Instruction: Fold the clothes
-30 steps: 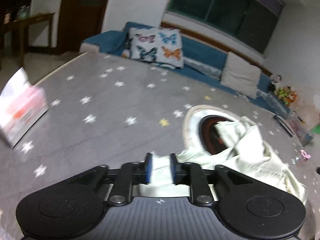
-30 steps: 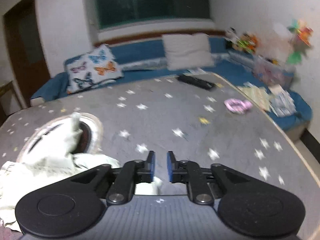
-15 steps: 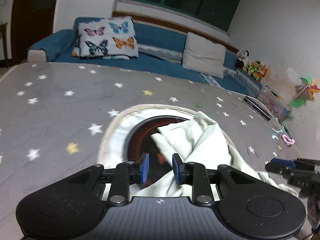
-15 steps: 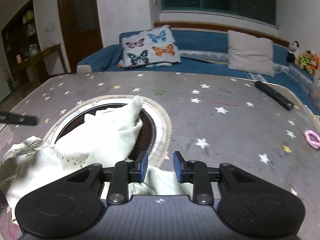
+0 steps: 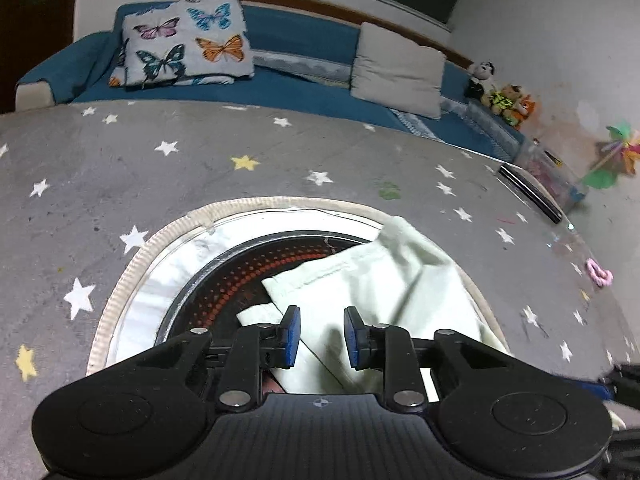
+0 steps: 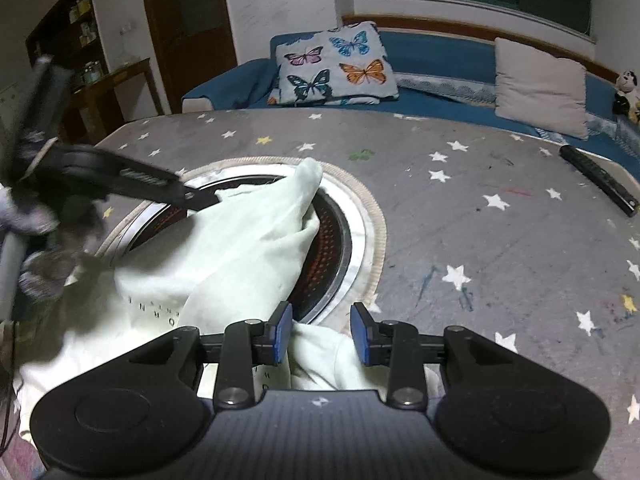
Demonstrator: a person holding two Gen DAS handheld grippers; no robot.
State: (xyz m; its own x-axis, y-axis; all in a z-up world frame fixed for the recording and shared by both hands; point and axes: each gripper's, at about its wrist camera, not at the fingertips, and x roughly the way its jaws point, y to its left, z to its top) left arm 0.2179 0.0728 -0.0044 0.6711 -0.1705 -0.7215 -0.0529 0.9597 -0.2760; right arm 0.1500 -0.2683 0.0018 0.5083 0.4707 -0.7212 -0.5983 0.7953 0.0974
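A pale cream garment (image 5: 384,280) lies crumpled on the grey star-patterned table, partly over a round inset heater (image 5: 248,264). In the right wrist view the garment (image 6: 248,248) spreads leftward with dark lettering on it. My left gripper (image 5: 319,337) is open just above the cloth, holding nothing. My right gripper (image 6: 320,334) is open over the garment's near fold, holding nothing. The left gripper also shows in the right wrist view (image 6: 200,198), low over the cloth at the heater's far left.
A black remote (image 6: 598,180) lies at the table's far right, and a pink ring (image 5: 599,274) near the right edge. A blue sofa with a butterfly pillow (image 6: 336,66) and a grey pillow (image 6: 540,86) runs behind the table. Toys (image 5: 504,96) sit far right.
Both grippers have opened wider and swung toward the garment. The left view turned right from the table's left side to the heater. The right view turned left toward the cloth.
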